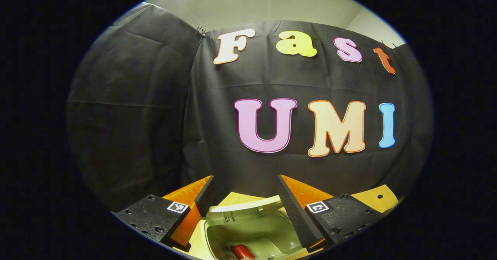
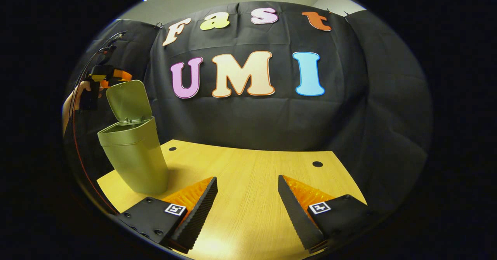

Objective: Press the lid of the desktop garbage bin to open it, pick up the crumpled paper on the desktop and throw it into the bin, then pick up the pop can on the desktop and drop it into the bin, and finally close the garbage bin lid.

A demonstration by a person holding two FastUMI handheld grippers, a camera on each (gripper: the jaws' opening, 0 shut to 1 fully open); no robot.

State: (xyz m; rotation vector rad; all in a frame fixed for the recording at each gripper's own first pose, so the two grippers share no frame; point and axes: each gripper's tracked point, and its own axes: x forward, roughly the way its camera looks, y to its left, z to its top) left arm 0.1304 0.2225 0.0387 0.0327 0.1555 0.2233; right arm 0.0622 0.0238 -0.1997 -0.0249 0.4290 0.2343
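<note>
The pale green garbage bin stands at the left of the wooden table with its lid tipped up and back. My left gripper hangs open directly above the bin's mouth, nothing between its fingers. Down inside the bin lies the red pop can. In the right gripper view the left gripper shows above and behind the raised lid, held by a hand. My right gripper is open low over the table's front, to the right of the bin, with nothing in it.
The black cloth wall closes the back and both sides of the table. Two small round holes sit near the table's far edge. A cable runs down from the left gripper along the left side.
</note>
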